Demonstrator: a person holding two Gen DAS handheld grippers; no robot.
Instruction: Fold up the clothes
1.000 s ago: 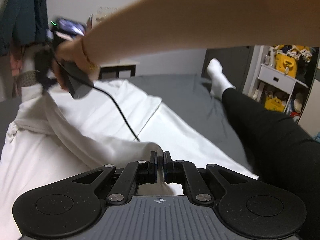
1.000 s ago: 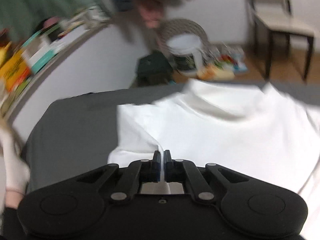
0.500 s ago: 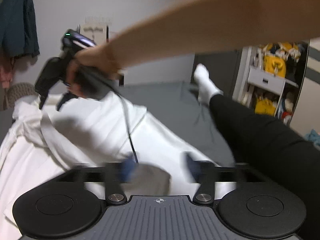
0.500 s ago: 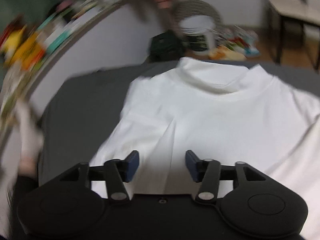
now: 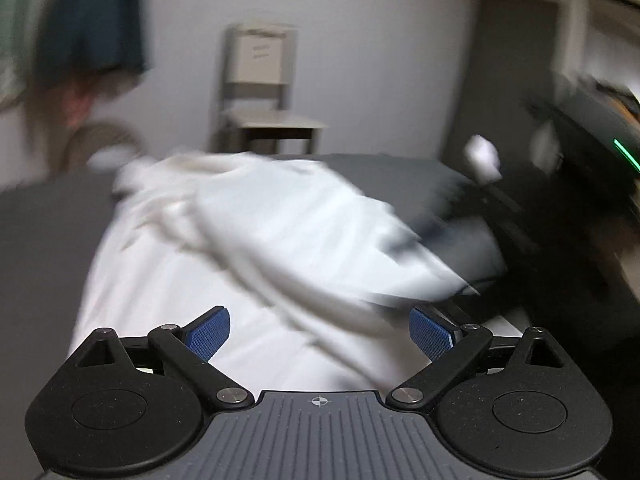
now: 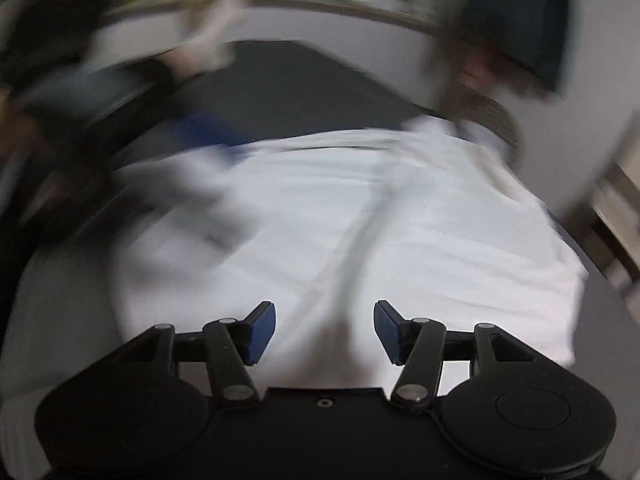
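Note:
A white garment point(image 5: 256, 240) lies spread on a dark grey bed point(image 5: 44, 216), with a folded layer running across its middle. My left gripper point(image 5: 320, 334) hovers over its near part, open, blue pads wide apart and nothing between them. In the right wrist view the same white garment point(image 6: 400, 220) fills the middle, a long crease running up it. My right gripper point(image 6: 325, 332) is open above its near edge and holds nothing. Both views are blurred by motion.
A chair point(image 5: 260, 92) stands against the wall beyond the bed. Dark clothes point(image 5: 88, 24) hang at upper left. At the right of the left wrist view is the other gripper's dark body point(image 5: 580, 184) with a green light. A person's socked foot point(image 6: 208, 40) lies on the bed.
Both grippers were shut on folds of the white garment a second ago; they opened, let go, and have swung to new viewpoints. The person's arm no longer crosses the left wrist view.

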